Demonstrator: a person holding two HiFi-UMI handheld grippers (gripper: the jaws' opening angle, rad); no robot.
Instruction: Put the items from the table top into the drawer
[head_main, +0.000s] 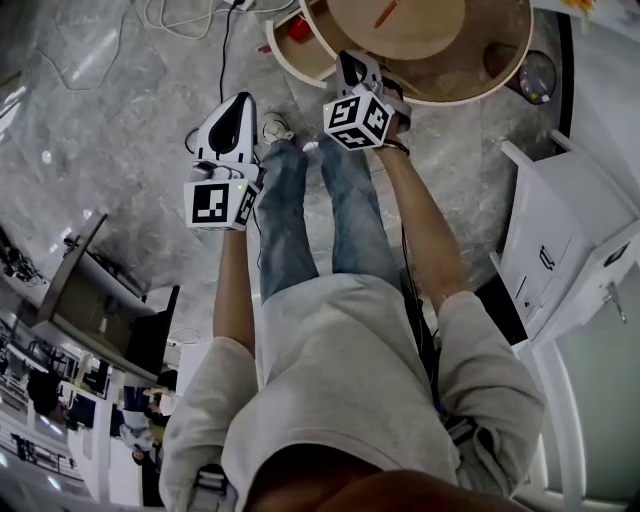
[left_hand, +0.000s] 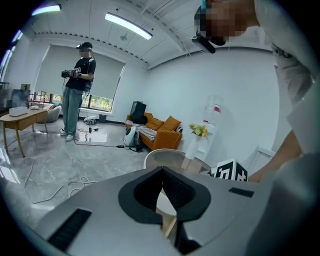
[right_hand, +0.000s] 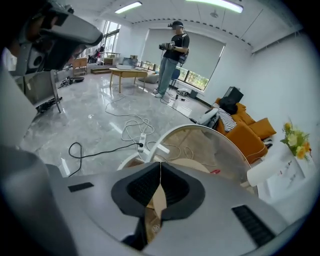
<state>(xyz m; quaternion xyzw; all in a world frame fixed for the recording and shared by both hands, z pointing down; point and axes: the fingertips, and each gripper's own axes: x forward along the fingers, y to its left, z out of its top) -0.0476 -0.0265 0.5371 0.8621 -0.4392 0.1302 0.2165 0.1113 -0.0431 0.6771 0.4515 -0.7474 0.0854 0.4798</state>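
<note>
Right now L gripper (head_main: 241, 100) is held out on a straight forearm over the floor, tilted slightly down, jaws pressed together w/ nothing btwn. R gripper (head_main: 350, 60) points steeper down at the round table (head_main: 450, 97) edge, jaws likewise closed, empty. Orange item (head_main: 388, 12) lies on the tabletop beyond its tips, not touching. White cabinet (head_main: 560, 230) stands far right.

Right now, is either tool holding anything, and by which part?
Nothing is held: the left tool and the right tool both have their jaws together, with nothing between them.
</note>
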